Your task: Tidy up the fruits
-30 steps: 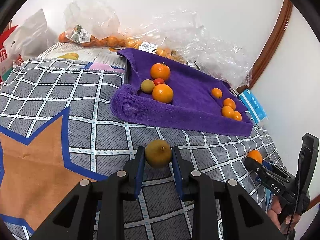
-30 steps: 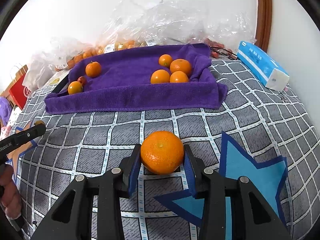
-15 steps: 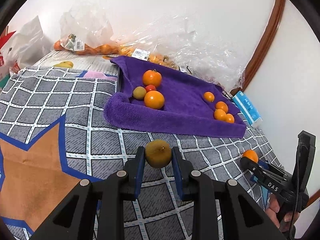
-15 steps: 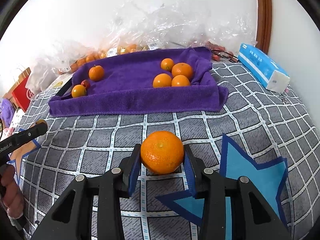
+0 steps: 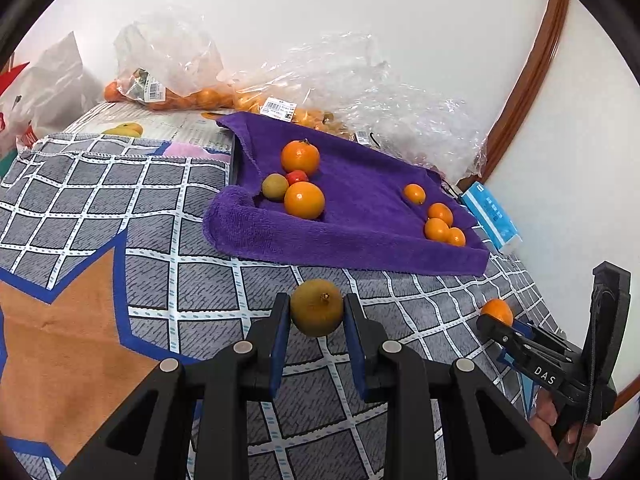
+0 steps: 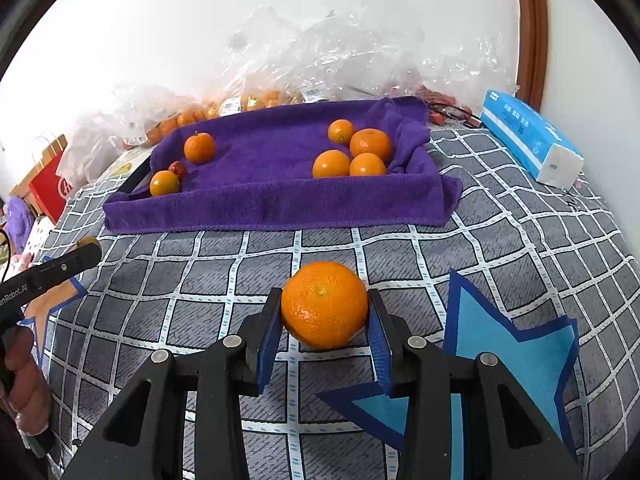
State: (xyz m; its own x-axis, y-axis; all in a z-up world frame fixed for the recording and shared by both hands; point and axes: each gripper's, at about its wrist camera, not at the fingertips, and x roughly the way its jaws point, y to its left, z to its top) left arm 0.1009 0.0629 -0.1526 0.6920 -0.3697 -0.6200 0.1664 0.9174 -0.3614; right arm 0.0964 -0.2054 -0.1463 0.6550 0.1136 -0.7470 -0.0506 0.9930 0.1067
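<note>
Bright, even light, soft shadows, sharp center, fisheye warp + dark vignette at edges.

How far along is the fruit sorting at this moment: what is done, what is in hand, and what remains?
Done: eight fruits lie on the purple towel, four at its left end, four oranges at its right.
In hand: the left tool grips a brownish-green fruit; the right tool grips a large orange. Both are above the checked blanket.
Left: setting these two on the towel.
</note>
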